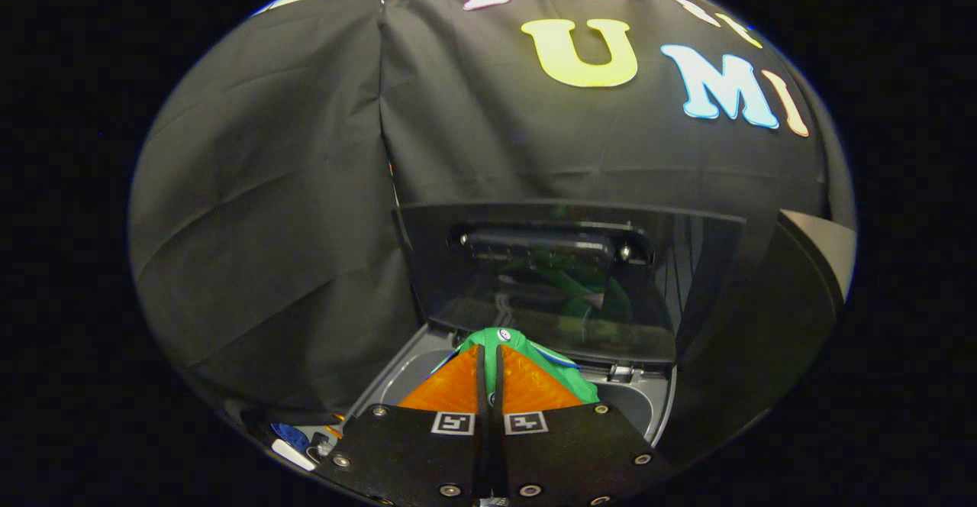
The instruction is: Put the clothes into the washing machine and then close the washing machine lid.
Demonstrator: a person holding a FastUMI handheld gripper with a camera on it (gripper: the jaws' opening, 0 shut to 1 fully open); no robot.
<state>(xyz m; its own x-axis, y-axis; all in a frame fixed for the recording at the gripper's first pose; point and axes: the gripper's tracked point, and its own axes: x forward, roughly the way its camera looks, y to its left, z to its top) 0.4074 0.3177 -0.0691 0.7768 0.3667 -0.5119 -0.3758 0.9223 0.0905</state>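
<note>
My gripper [489, 348] is shut on a green garment [561, 373], which bunches around and just past both fingertips. The cloth hangs over the open top of the washing machine [652, 408], whose grey rim shows to either side of the fingers. Beyond the fingers the dark, glossy lid [565, 278] stands raised and nearly upright, with its handle recess facing me and a faint green reflection of the garment on its surface.
Black cloth walls close in behind and to the left of the machine. A grey panel edge [828, 243] rises at the right of the lid. A few small blue and white items [294, 446] lie low beside the machine's left side.
</note>
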